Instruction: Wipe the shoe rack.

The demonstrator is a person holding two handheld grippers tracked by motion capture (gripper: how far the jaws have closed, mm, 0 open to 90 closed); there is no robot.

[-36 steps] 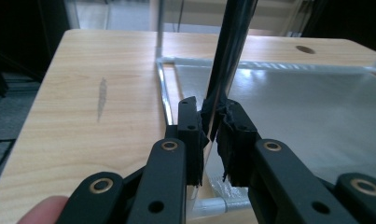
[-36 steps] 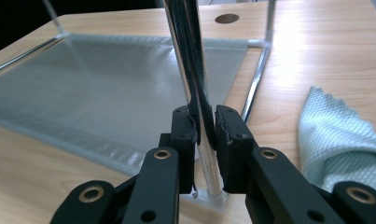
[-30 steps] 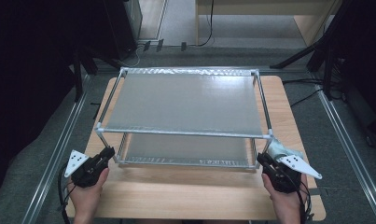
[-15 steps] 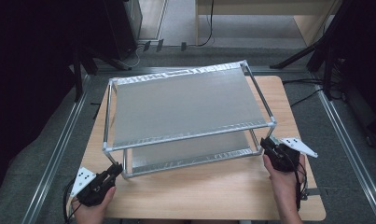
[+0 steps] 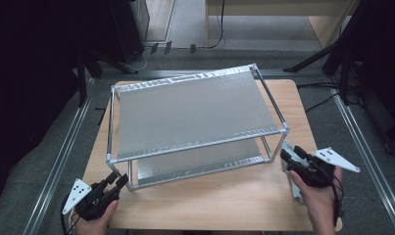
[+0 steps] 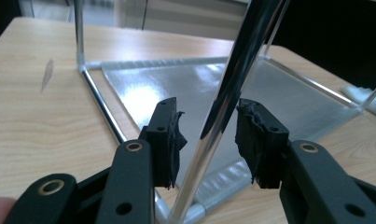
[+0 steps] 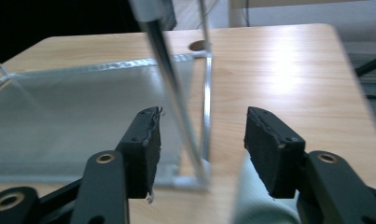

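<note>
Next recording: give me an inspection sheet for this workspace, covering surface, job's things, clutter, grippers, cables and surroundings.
Surface: light wooden table, bare at the near edge.
Job's things: two-tier metal-tube rack with silvery shelves, standing askew to the table edges.
Clutter: pale cloth-like item by the right gripper, too blurred to identify.
Grippers: left gripper open, jaws just opened, rack post between them untouched; right gripper open, jaws just opened, post between them.
Cables: black cables on the floor beyond the table.
Surroundings: grey floor, dark stands.

No readable text, labels, brands or numbers on anything in view.
</note>
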